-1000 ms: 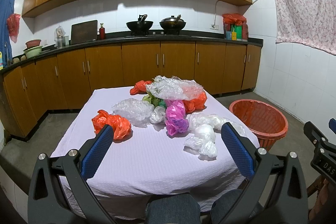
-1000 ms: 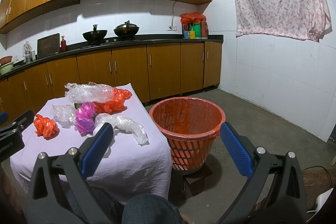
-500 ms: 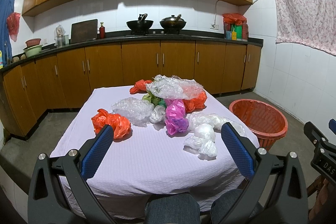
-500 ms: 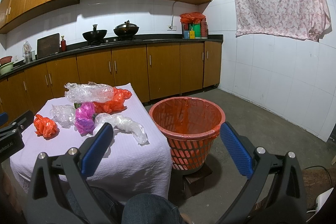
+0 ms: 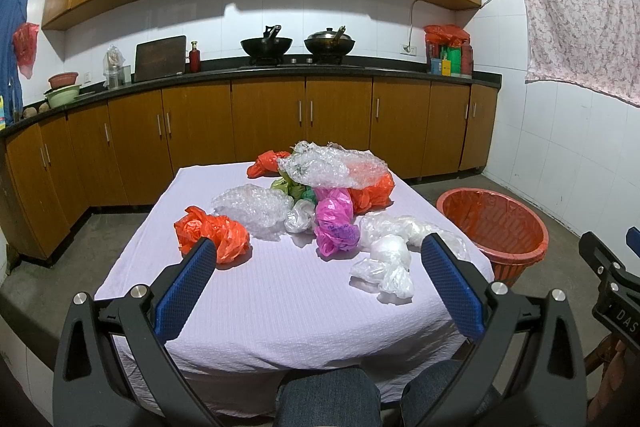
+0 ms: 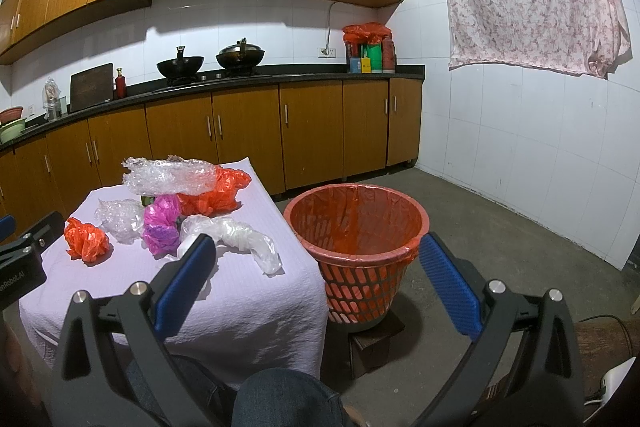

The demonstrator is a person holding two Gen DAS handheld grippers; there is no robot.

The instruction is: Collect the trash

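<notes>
Meanwhile, the left gripper (image 5: pixel 316 267) hangs above the near edge of the lilac-covered table (image 5: pixel 280 311), jaws spread wide and holding nothing. Crumpled plastic lies ahead: an orange bag (image 5: pixel 212 233), bubble wrap (image 5: pixel 254 205), a pink bag (image 5: pixel 334 225), then white bags (image 5: pixel 390 263). Farther right, the right gripper (image 6: pixel 314 261), equally wide and empty, faces the orange-lined basket (image 6: pixel 356 223) standing just beside the table.

Black tool (image 5: pixel 318 267) frames, blue ribbed pads (image 5: pixel 184 285), silver screws; jeans (image 5: pixel 328 403).
</notes>
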